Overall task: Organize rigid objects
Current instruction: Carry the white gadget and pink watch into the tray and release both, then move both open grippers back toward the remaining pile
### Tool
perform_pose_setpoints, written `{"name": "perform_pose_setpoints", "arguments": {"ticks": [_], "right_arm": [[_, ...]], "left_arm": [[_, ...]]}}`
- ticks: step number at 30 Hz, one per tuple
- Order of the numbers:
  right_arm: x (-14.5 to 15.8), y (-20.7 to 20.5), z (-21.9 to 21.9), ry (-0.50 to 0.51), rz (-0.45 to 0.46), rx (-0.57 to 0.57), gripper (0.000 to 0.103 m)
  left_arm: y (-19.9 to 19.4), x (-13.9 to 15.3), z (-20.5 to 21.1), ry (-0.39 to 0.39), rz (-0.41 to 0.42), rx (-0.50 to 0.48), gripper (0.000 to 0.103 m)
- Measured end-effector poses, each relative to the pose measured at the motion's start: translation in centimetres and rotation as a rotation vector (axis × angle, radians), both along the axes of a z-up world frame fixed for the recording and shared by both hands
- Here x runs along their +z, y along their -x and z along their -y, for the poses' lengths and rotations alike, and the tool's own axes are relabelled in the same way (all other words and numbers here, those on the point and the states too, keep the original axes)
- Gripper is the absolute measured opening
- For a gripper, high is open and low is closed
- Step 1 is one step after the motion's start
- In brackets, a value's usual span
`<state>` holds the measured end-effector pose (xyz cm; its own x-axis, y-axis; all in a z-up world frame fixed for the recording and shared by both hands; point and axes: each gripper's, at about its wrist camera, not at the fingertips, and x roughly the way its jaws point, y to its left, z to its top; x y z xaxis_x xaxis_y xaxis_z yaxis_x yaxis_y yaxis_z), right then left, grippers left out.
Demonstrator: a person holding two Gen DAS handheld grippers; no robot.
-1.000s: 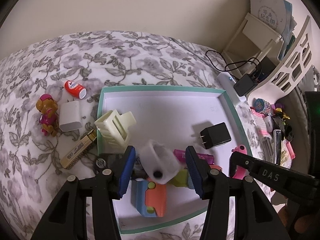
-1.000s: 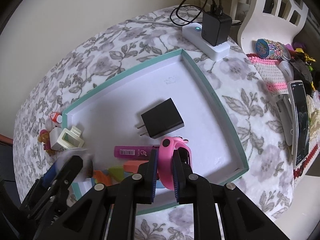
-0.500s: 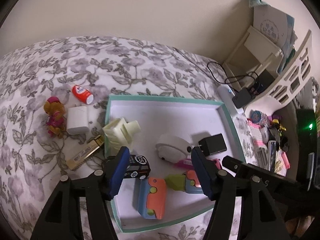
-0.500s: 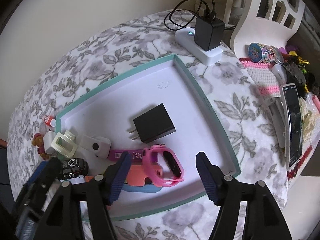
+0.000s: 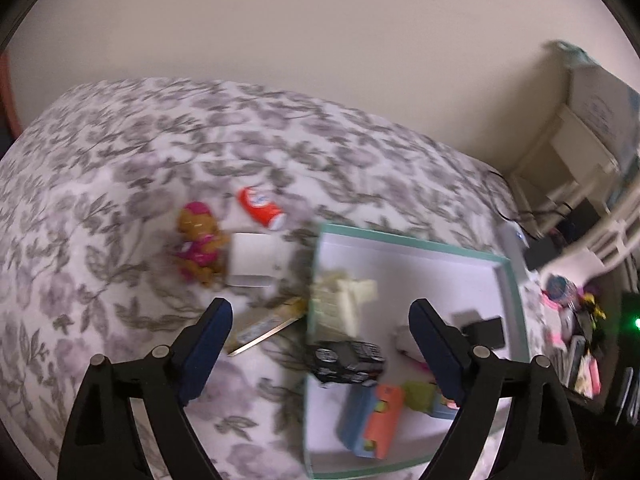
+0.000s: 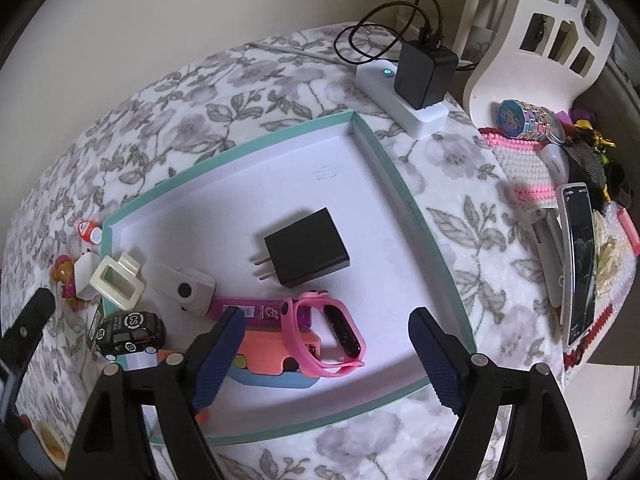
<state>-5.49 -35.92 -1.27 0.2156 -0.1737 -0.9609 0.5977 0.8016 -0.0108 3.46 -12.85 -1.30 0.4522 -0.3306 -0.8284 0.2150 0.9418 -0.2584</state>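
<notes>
Your left gripper [image 5: 320,344] hung with its jaws wide apart and nothing between them, above the left rim of the teal-edged tray [image 6: 416,208]. On the floral cloth left of the tray lay a toy pup [image 5: 198,246], a white charger block [image 5: 256,260] and a red capsule [image 5: 260,208] whose label was too blurred to read. Inside the tray, a black toy car [image 6: 130,334] marked "SO" on its roof sat lengthwise left to right, then a white camera [image 6: 180,286], a magenta tube [image 6: 256,312] lying left to right with unreadable print, and a black plug adapter [image 6: 306,252] with prongs pointing left. The pink watch [image 6: 324,334] rested on the orange block [image 6: 272,350]. Your right gripper [image 6: 326,358] was also spread open and held nothing, just above the watch.
</notes>
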Motion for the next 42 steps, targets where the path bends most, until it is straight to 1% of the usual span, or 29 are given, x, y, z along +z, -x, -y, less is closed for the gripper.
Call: {"name": "perform_pose_setpoints", "arguments": {"ticks": [1,3,6,7,11,16,19,26,33,38,42], "right_arm": [[0.0,0.0,-0.1,0.001,0.001,0.002,0.087],[0.0,-0.1,-0.2,0.006,0.004,0.005,0.089],[0.2,-0.2,-0.6,0.016,0.011,0.009,0.098],[0.2,-0.2,-0.7,0.017,0.015,0.009,0.099],[0.4,-0.5,-1.6,0.008,0.029,0.027,0.099],[0.8,-1.0,-3.4,0.043,0.033,0.068,0.099],[1.2,-1.3,-4.7,0.065,0.044,0.095,0.099],[1.9,-2.4,-8.1,0.09,0.071,0.18,0.099],[2.0,-3.9,-11.7,0.059,0.092,0.27,0.099],[1.6,-5.3,-14.1,0.036,0.095,0.339,0.099],[1.4,-6.5,-15.6,0.035,0.095,0.389,0.099]], "left_arm": [[-0.3,-0.1,-0.5,-0.001,-0.007,0.019,0.098],[-0.8,-0.4,-1.6,-0.005,-0.017,0.06,0.099],[-1.4,-0.6,-3.1,-0.023,-0.025,0.115,0.099],[-1.6,-0.6,-3.6,-0.028,-0.029,0.132,0.099],[-2.2,-0.7,-5.3,-0.042,-0.044,0.185,0.099],[-2.7,-0.7,-7.2,-0.077,-0.065,0.244,0.099],[-2.8,-0.4,-8.5,-0.063,-0.066,0.272,0.099],[-3.1,0.6,-11.9,-0.036,-0.039,0.349,0.099],[-3.6,0.4,-14.6,0.005,-0.052,0.409,0.099],[-3.9,0.0,-15.7,0.03,-0.072,0.416,0.099],[-4.5,-0.6,-16.1,0.039,-0.109,0.409,0.099]]}}
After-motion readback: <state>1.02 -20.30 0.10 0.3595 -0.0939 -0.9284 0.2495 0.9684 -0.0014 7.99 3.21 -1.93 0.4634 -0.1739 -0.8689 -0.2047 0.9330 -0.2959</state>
